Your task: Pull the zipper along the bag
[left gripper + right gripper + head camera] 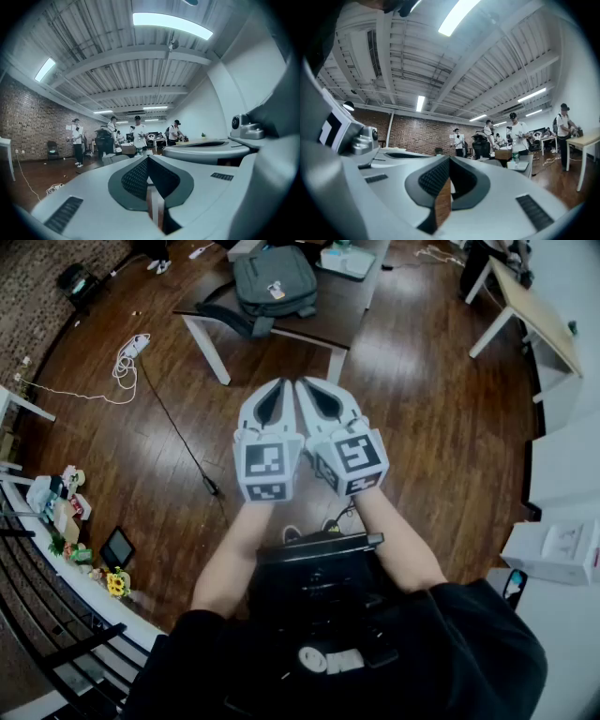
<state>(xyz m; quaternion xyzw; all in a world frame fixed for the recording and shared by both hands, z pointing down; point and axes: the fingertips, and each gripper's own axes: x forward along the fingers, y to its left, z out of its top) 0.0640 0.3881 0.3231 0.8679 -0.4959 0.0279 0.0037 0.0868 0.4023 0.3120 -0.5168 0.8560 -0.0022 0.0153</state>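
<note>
A grey backpack lies on a dark table at the far end of the head view, well ahead of both grippers; its zipper is too small to make out. My left gripper and right gripper are held side by side in mid-air above the wooden floor, pointing level toward that table. In the left gripper view the left gripper has its tips together and nothing between them. The right gripper is shut and empty too. Neither gripper touches anything.
A white cable and a black cable run across the floor at the left. A light wooden table stands at the upper right, white boxes at the right, a cluttered shelf at the left. Several people stand far off.
</note>
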